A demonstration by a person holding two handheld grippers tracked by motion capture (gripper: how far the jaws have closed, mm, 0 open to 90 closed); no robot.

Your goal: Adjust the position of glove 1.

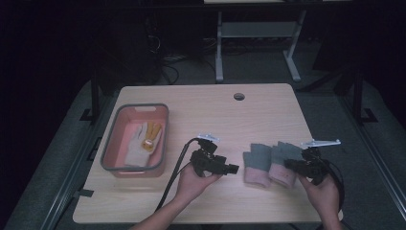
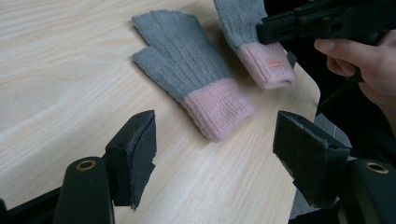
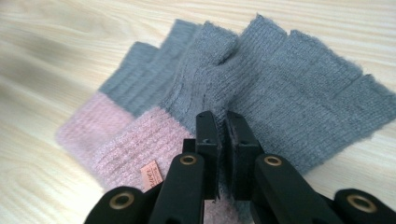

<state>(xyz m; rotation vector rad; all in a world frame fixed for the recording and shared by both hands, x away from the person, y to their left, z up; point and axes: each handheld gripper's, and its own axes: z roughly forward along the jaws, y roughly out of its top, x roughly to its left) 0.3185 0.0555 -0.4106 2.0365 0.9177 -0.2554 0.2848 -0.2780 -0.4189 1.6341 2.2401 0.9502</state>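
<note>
A small label on the pink cuff of the right glove [image 3: 261, 88] is seen in the right gripper view, though not from the high view. Both gloves lie at the table's [image 1: 215, 115] near right, cuffs near, grey fingers far. The right gripper [image 3: 223, 135] is clamped on the right glove. The left gripper [image 2: 215, 144] is held level beside the left glove [image 2: 191, 79], its jaws apart.

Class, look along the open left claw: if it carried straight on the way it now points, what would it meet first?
Probably the nearer grey-and-pink glove, at its pink cuff, which lies just ahead between the left claw jaws. Depth is uncertain; it may skim the table first.
</note>
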